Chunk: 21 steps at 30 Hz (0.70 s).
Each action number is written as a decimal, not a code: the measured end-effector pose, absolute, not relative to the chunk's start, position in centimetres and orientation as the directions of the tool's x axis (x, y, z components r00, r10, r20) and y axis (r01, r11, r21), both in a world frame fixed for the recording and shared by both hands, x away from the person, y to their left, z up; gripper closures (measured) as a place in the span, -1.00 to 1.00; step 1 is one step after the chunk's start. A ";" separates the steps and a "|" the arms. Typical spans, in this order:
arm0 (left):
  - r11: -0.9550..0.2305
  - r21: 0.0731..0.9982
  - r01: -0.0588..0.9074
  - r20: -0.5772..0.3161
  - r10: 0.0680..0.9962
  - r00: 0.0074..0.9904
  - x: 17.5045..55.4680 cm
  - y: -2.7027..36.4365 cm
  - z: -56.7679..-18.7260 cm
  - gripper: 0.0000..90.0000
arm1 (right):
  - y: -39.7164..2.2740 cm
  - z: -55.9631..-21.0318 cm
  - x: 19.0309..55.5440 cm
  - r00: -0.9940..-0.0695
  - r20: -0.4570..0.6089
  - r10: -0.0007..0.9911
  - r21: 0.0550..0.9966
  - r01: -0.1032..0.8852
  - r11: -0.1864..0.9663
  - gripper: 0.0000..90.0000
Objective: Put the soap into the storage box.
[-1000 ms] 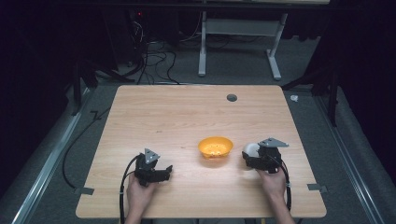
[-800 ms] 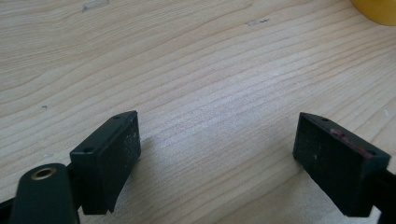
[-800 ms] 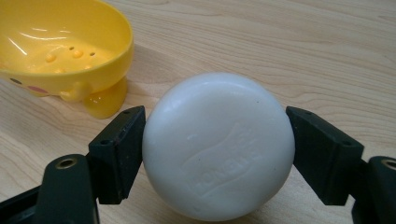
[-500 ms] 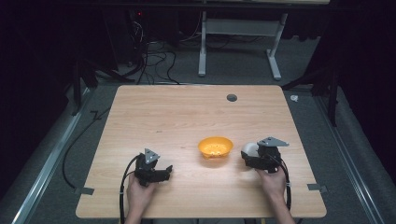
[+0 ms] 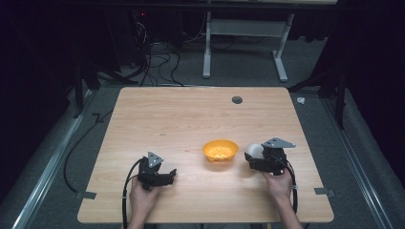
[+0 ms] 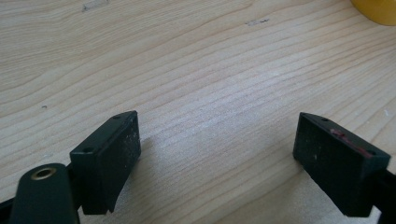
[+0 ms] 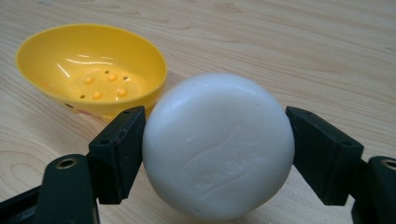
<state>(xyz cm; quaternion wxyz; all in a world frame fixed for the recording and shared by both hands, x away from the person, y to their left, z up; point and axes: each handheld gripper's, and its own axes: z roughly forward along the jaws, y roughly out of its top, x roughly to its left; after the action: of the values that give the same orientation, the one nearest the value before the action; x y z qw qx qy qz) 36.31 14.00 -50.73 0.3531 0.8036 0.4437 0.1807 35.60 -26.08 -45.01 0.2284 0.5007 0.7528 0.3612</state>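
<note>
Soap [image 7: 218, 145] sits clamped in right gripper [image 7: 215, 149] beside yellow bowl [image 7: 91, 69].

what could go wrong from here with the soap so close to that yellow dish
1. The white soap bar is round and smooth, and the right gripper pinches it only at its two sides, so it may slip or twist out.
2. The yellow soap dish sits tilted and looks light; a nudge from the bar may tip or slide it.
3. The left gripper stands open, away from the dish, so nothing steadies it.
</note>
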 end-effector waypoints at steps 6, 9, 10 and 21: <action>-0.357 0.728 0.586 -0.023 0.841 0.541 36.3 14.0 -50.7 -0.66 | -25.5 -44.4 35.5 -0.410 0.011 0.912 0.778 0.577 0.249 -0.46; -0.357 0.728 0.586 -0.023 0.841 0.541 36.3 14.0 -50.7 -0.66 | -25.4 -44.2 35.5 -0.419 0.008 0.908 0.781 0.570 0.256 -0.46; -0.357 0.728 0.586 -0.023 0.841 0.541 36.3 14.0 -50.7 -0.66 | -25.3 -44.1 35.5 -0.418 0.009 0.908 0.782 0.569 0.254 -0.46; -0.357 0.728 0.586 -0.023 0.840 0.541 36.3 14.0 -50.7 -0.66 | -24.5 -43.2 35.6 -0.436 0.012 0.900 0.791 0.556 0.258 -0.46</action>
<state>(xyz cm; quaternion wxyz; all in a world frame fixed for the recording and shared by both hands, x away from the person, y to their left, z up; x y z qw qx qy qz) 36.31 14.00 -50.73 0.3532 0.8037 0.4436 0.1804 35.59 -24.48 -43.18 0.2291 0.4793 0.7592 0.3759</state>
